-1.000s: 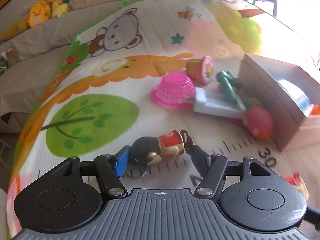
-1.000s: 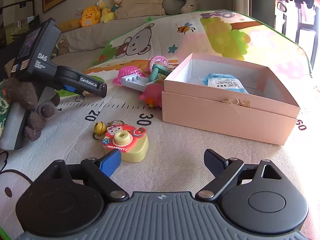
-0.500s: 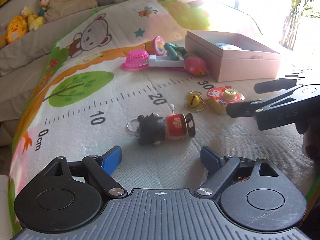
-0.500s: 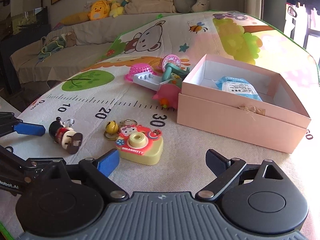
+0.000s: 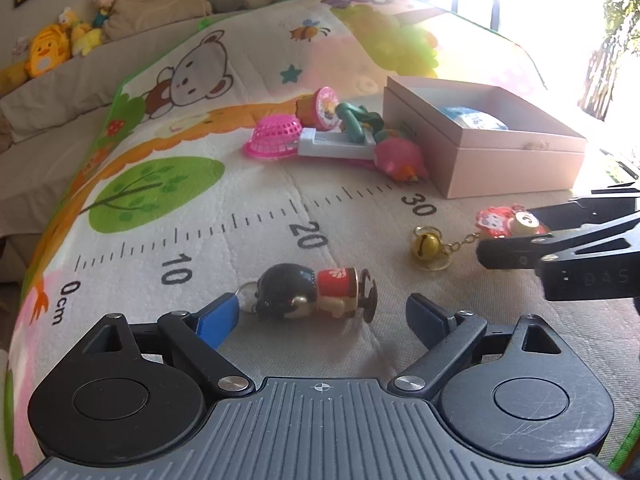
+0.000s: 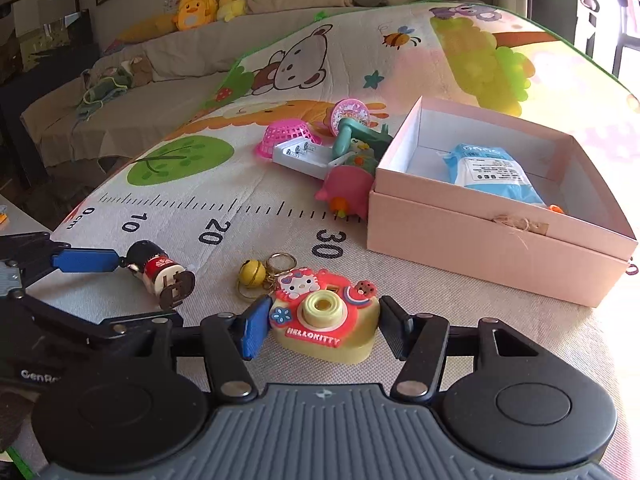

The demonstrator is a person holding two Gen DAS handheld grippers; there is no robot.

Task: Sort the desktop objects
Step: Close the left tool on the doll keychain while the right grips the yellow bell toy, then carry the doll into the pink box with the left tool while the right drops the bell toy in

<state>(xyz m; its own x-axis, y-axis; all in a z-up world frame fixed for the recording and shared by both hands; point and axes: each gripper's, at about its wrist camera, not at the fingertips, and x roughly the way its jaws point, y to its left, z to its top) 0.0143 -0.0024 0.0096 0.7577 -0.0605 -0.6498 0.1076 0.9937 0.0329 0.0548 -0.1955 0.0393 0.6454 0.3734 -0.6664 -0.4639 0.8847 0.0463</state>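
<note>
The toy camera (image 6: 326,322) lies on the play mat (image 6: 440,80), near the mat's close edge and just past the printed "30" on the ruler strip, well short of the pink box (image 6: 500,240). A short chain ties it to a yellow bell (image 6: 252,272), which rests on the mat beside it.

Right gripper (image 6: 320,326): the jaws are closing, with the camera between them. The blue pad (image 6: 252,330) meets the camera's left side; the dark finger on the other side appears to reach its right side. Judged from this, the grasp is being made but is not yet firm.

To complete the grasp well:
1. Close until both pads bear on the flat yellow sides, not on the raised red face.
2. Lift straight up so that the bell and chain hang free and cannot catch on the mat.
3. Carry it over the box's near wall and clear of the blue packet (image 6: 492,172) already inside, then release low.

Left gripper (image 5: 320,316): the jaws are spread wide and opening further. The doll keychain (image 5: 316,292) lies on the mat between them, unheld, with the blue pad (image 5: 218,320) close to its ring. Hold this gripper clear of the right one's path.

The remaining toys, including a pink basket (image 6: 288,136) and a pink bird (image 6: 344,192), are heaped against the box's left wall.
</note>
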